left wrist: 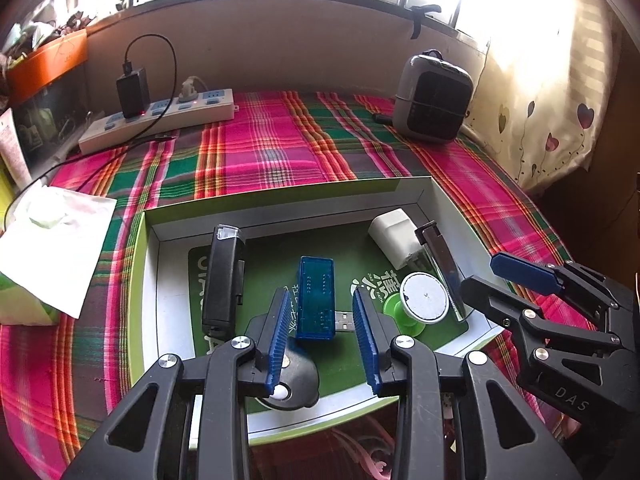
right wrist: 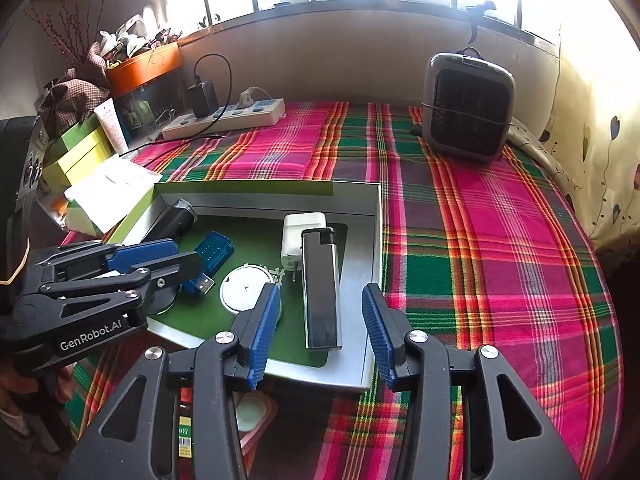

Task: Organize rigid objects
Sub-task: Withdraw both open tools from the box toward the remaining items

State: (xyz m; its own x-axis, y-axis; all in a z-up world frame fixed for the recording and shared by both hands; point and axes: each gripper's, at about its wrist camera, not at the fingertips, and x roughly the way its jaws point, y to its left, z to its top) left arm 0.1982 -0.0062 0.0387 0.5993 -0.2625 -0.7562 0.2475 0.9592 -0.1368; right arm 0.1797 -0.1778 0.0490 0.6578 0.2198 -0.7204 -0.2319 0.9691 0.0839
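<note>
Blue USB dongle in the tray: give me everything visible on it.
The blue USB dongle is a small, flat-sided translucent blue plastic block with rows of tiny dots showing through its top. A bare metal USB plug juts from one end. It lies flat on the green floor of the shallow tray, near the middle, between the black device and the white round disc. The open left gripper brackets its near end without touching it.

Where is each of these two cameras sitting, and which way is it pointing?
Left wrist: on the left hand-held gripper, looking forward over its open fingers at the blue USB adapter in the box.
Right wrist: on the right hand-held gripper, facing the lighter.
Shared: box, adapter, lighter, heater, each other's gripper.
</note>
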